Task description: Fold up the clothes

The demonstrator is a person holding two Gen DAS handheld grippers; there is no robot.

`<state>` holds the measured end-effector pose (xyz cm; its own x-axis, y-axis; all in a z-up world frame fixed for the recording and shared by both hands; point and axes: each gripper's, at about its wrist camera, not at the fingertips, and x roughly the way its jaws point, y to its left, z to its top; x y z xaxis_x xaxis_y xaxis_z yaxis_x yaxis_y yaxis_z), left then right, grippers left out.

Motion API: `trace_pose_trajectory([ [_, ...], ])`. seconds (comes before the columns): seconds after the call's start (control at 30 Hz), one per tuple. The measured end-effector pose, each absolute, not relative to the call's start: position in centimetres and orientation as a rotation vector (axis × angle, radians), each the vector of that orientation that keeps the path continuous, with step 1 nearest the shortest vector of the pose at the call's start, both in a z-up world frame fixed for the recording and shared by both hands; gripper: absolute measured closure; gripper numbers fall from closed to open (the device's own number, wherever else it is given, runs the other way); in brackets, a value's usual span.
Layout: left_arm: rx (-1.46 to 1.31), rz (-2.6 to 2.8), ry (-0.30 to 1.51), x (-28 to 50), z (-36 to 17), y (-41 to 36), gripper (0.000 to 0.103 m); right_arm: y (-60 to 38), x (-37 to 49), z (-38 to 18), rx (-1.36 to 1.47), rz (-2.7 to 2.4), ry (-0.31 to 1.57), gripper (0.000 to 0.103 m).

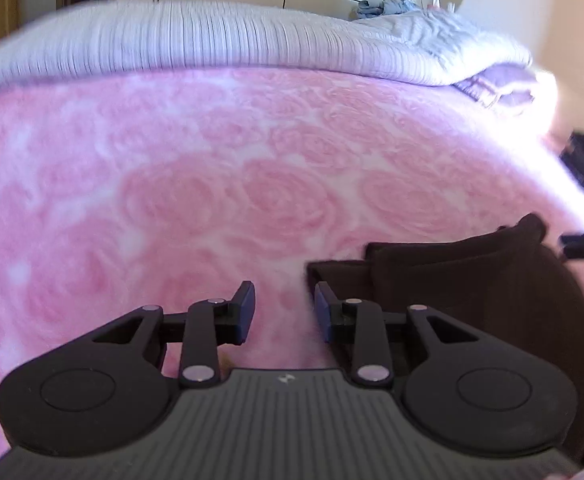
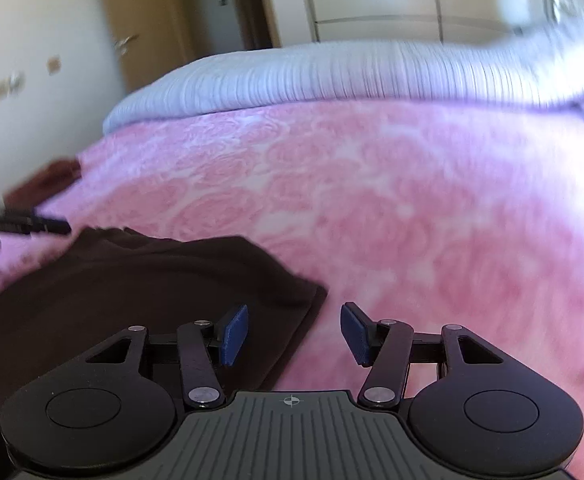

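Left wrist view: left gripper [image 1: 285,306] hangs over the pink rose blanket [image 1: 212,184], jaws parted with nothing between them.
Garment: dark brown folded garment [image 1: 452,276] lies on the blanket, just right of the blue pads [image 1: 324,312]; whether the right pad touches its edge I cannot tell.
Beyond garment: ribbed white cover [image 1: 232,40].
Right wrist view: right gripper [image 2: 294,334] is released, jaws wide and empty.
Garment: folded garment [image 2: 132,280] lies left of it, its corner behind the left pad.
Far edge: left gripper's tip [image 2: 48,226], blurred, just beyond the garment.
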<state>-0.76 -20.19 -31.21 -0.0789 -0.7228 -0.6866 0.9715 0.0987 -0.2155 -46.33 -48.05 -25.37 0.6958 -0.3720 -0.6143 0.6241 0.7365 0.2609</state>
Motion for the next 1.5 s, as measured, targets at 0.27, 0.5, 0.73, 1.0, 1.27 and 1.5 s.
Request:
trace_pose_trajectory([
  [0.27,0.437,-1.549,0.784,-2.8,-32.8,-21.7,0.082,-49.0,-45.3,-26.2,0.623,-0.559,0.517,0.062],
  [0.5,0.446,-1.579,0.697,-4.0,-31.7,-21.4,0.1,-49.6,-45.3,-26.8,0.672,-0.548,0.516,0.1],
  [0.73,0.412,-1.566,0.649,-3.5,-31.6,-22.3,0.1,-49.9,-46.6,-24.3,0.595,-0.582,0.425,0.101],
  [1.0,0.435,-1.533,0.731,-2.7,-33.4,-22.9,0.094,-51.1,-46.1,-27.4,0.655,-0.595,0.496,0.101],
  [1.27,0.478,-1.401,0.628,-3.4,-29.9,-19.0,0.092,-46.9,-46.8,-23.0,0.458,-0.705,0.543,0.071],
  [1.5,0.571,-1.601,0.575,-10.4,-28.3,-15.5,0.089,-40.1,-43.8,-22.7,0.369,-0.484,0.567,0.071],
])
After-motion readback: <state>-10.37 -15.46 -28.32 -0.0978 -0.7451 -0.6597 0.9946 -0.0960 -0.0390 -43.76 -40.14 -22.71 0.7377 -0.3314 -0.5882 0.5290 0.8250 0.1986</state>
